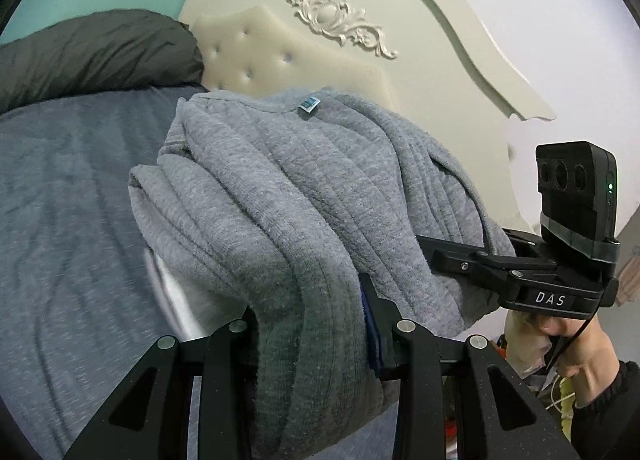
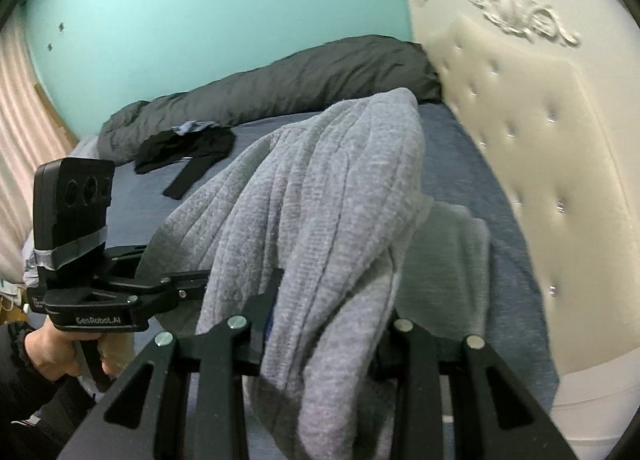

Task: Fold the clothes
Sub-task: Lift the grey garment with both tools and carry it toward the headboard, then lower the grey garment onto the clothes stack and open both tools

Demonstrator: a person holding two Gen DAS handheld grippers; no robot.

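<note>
Grey knit garment [image 1: 288,188] hung bunched between both grippers, lifted clear of the blue-grey bed sheet [image 1: 60,188] near the cream headboard [image 1: 420,60]; left gripper [image 1: 312,324] and right gripper [image 2: 320,324] each pinched a thick fold. Risk, as judged: bulky layers could slip from either pinch; folds would collapse; dangling fabric might snag.

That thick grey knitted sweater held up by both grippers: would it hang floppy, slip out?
The thick grey knitted sweater probably flops: it drapes in heavy folds over the left gripper and right gripper. Its fuzzy knit likely resists slipping. Bunched layers suggest some weight.
</note>
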